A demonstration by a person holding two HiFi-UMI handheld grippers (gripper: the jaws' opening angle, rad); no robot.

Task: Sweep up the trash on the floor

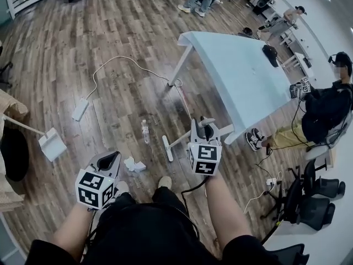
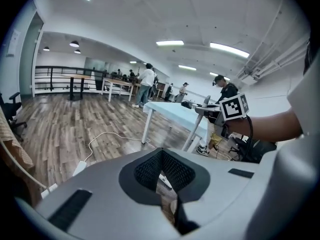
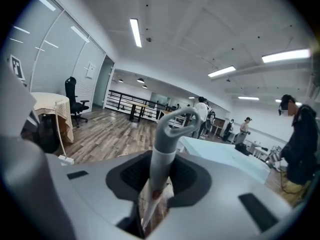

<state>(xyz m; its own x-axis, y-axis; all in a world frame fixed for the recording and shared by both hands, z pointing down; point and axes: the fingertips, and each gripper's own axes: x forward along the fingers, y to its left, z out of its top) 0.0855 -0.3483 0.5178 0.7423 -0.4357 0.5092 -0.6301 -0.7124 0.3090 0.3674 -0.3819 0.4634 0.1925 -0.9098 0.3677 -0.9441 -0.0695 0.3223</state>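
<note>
My right gripper [image 1: 203, 126] [image 3: 160, 166] is shut on the grey handle [image 3: 167, 134] of a white broom. The broom's shaft [image 1: 185, 138] slants down to its head [image 1: 167, 148] on the wood floor in front of me. A crumpled white paper [image 1: 134, 164] lies on the floor just right of my left gripper [image 1: 106, 162] [image 2: 162, 156]. That gripper's jaws stand together with nothing between them. A clear wrapper or bottle [image 1: 145, 131] lies a little further out. A white dustpan [image 1: 52, 144] with a long handle stands at the left.
A light blue table [image 1: 231, 70] stands ahead on the right, its leg close to the broom. A white cable and power strip [image 1: 80, 109] cross the floor. A person [image 1: 322, 112] sits at the right near black chairs [image 1: 309, 197]. Other people stand far off.
</note>
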